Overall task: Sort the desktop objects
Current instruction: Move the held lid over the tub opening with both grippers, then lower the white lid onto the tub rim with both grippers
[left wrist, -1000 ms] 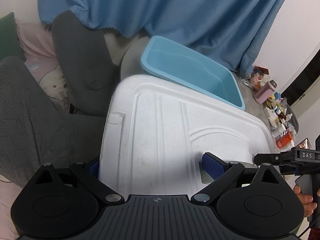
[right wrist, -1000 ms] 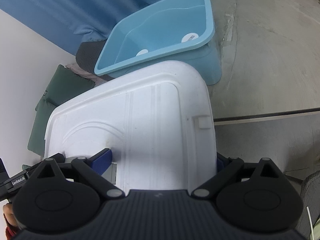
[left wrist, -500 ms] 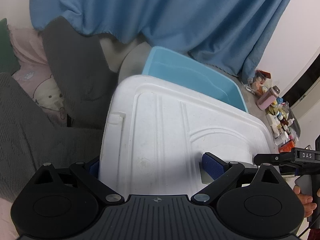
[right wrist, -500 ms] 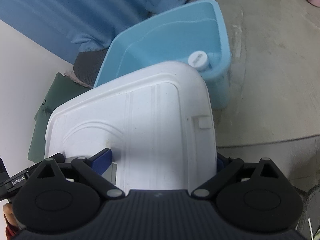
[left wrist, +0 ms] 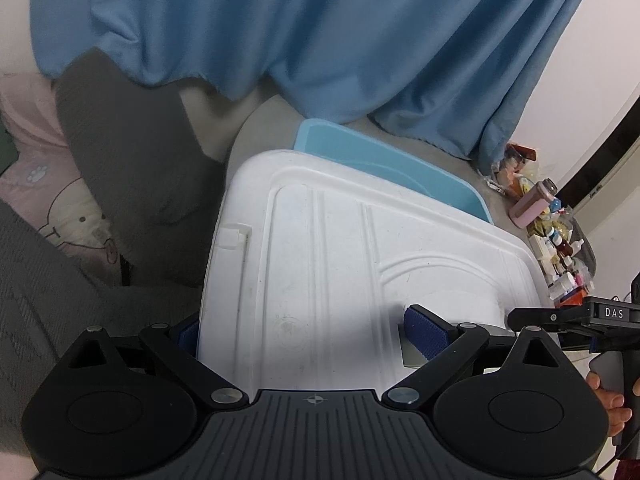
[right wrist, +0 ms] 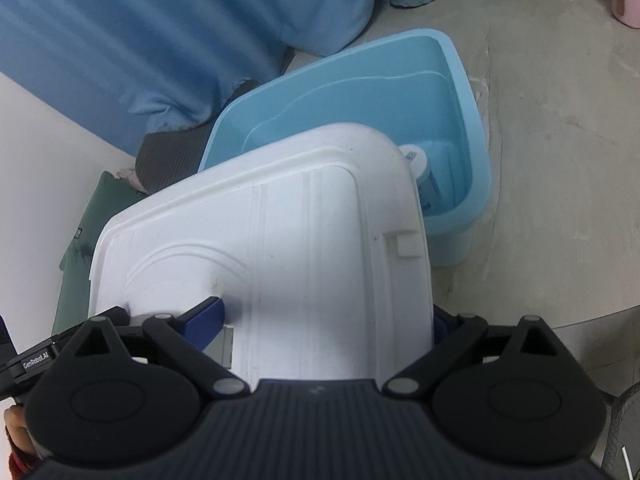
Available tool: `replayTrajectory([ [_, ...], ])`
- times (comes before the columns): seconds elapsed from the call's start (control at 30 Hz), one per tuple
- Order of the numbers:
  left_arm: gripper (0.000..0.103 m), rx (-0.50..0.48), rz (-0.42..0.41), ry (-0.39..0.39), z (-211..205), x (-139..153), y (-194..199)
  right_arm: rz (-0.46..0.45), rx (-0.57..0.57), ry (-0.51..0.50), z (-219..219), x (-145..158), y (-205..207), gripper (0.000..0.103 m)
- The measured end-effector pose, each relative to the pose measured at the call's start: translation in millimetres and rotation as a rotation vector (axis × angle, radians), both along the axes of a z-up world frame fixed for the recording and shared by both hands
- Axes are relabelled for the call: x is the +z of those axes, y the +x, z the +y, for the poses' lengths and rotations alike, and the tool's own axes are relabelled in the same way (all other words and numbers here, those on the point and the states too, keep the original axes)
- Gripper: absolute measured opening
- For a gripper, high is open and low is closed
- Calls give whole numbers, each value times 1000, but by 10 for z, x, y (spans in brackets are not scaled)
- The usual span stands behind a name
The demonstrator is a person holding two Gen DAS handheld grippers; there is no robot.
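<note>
left gripper point(left wrist: 308, 332) clamps the near edge of the broad white moulded plastic lid point(left wrist: 340, 280), frame centre | right gripper point(right wrist: 326, 322) grips the same edge likewise | lid looks light, stiff, smooth, likely slippery; take it at the rim, both sides | light-blue plastic tub point(right wrist: 400, 92) beyond, upper frame, partly covered

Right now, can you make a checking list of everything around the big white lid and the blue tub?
Surface: grey floor, scuffed.
Job's things: white lid held over the blue tub; a white-capped jar inside the tub.
Clutter: bottles and packets on the floor; pink bottle.
Grippers: left gripper and right gripper each clamp a lid edge.
Cables: nothing seen.
Surroundings: blue curtain, grey cushion, pink bedding.
</note>
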State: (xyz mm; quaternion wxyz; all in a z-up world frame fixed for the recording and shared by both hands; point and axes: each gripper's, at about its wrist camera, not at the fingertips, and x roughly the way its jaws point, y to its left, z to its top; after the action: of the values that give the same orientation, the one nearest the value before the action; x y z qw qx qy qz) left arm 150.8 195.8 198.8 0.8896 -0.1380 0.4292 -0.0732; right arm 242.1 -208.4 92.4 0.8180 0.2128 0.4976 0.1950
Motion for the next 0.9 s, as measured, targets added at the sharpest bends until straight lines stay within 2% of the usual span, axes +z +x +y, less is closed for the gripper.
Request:
replayTrajectory([
  [0.4,98,-45,-9,-13,-45,24,489,-10,-43,-10,-63,77,303,98],
  [0.9,98,-36,-10,-12,-103,50,1176,-11,-34,-11,-50,126,932,98],
])
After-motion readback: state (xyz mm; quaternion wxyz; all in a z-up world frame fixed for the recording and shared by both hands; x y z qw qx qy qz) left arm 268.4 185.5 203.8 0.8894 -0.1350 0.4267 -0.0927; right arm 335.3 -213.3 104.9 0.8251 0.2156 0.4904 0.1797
